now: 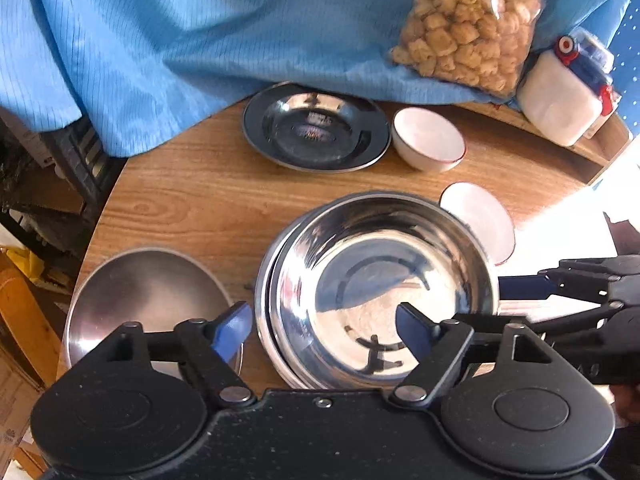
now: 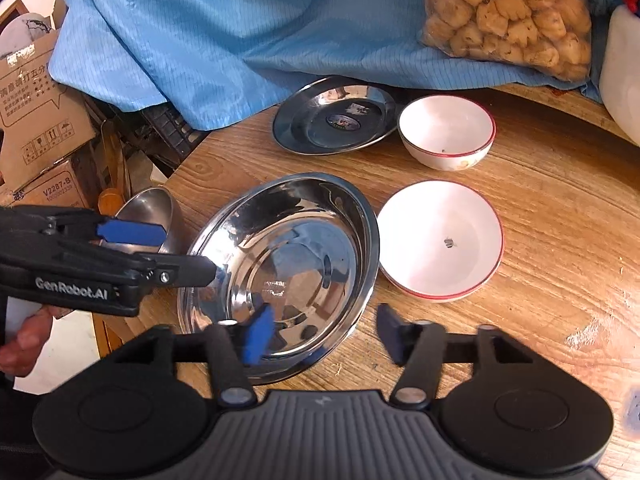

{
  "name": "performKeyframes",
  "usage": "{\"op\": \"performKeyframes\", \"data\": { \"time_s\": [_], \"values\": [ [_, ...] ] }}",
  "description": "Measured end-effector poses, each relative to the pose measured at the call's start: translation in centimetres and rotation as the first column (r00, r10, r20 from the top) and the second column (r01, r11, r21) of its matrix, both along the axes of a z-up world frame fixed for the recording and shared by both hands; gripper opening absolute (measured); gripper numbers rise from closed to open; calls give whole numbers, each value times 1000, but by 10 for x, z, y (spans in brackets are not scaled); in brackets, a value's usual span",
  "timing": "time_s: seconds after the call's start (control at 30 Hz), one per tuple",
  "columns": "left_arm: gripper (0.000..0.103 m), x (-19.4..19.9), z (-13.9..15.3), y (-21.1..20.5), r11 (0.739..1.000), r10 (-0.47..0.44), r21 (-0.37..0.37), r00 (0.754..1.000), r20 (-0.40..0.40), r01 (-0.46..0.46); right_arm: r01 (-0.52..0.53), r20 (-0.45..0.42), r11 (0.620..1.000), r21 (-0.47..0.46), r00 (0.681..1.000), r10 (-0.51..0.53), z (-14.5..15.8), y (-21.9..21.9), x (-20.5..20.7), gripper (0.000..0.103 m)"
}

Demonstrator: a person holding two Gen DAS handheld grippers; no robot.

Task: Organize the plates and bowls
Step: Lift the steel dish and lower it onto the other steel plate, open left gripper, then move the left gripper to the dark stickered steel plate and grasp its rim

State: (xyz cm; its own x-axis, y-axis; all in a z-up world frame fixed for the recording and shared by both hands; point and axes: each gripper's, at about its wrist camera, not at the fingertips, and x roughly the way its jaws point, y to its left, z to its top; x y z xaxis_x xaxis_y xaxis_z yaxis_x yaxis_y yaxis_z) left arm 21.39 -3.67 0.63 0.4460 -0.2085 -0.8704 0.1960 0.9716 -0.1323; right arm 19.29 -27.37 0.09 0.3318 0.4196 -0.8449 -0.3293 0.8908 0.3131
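A stack of shiny steel plates [image 1: 380, 280] [image 2: 288, 264] sits mid-table. My left gripper [image 1: 324, 332] is open, its fingers straddling the stack's near left rim; it shows from the side in the right wrist view [image 2: 176, 248]. My right gripper [image 2: 320, 336] is open over the stack's near right rim and reaches in from the right in the left wrist view [image 1: 532, 292]. A matte steel bowl [image 1: 148, 300] [image 2: 150, 210] lies left. Another steel plate [image 1: 316, 126] [image 2: 336, 116] lies at the back. Two white red-rimmed bowls stand right: far [image 1: 428, 138] [image 2: 446, 136], near [image 1: 478, 222] [image 2: 438, 240].
The round wooden table [image 1: 192, 196] [image 2: 560, 220] drops off at the left edge. Blue cloth [image 1: 200, 40] [image 2: 240, 20] covers the back. A bag of snacks [image 1: 468, 20] [image 2: 508, 12] and a white container [image 1: 560, 96] stand back right. Cardboard boxes [image 2: 36, 112] sit beyond the left edge.
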Motion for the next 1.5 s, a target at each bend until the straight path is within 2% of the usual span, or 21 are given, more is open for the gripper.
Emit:
{"op": "performKeyframes", "data": {
  "time_s": [0.03, 0.1, 0.2, 0.43, 0.73, 0.93, 1.1, 1.4, 1.5],
  "values": [
    [85, 1, 2, 0, 1000, 0, -4, 1000, 4, 0, -2, 4, 1000, -3, 1000, 2, 1, 1, 0, 73],
    [88, 3, 4, 0, 1000, 4, -2, 1000, 12, -4, -2, 10, 1000, -10, 1000, 2, 1, 2, -1, 85],
    [99, 8, 8, 1, 1000, 24, 8, 999, 27, -24, 9, 30, 1000, -25, 1000, -8, 3, 3, -2, 90],
    [102, 35, 5, 15, 993, 113, 15, 993, 30, -114, 72, 96, 997, -17, 993, -70, 15, 0, 1, 102],
    [102, 91, -8, 34, 985, 171, 11, 985, 8, -171, 131, 167, 991, 36, 977, -136, 28, 14, 38, 103],
    [102, 121, -12, 46, 984, 175, 16, 984, 27, -175, 215, 127, 974, 65, 967, -222, 20, 25, 65, 103],
    [102, 143, -19, 53, 988, 145, 50, 989, 28, -146, 270, 79, 961, 69, 958, -275, 7, 34, 80, 103],
    [102, 173, -35, 62, 992, 119, 28, 993, 2, -119, 311, 18, 949, 55, 950, -312, -11, 46, 104, 103],
    [102, 179, -40, 61, 994, 100, 41, 995, 2, -100, 324, 8, 945, 45, 946, -324, -16, 50, 109, 103]
  ]
}}
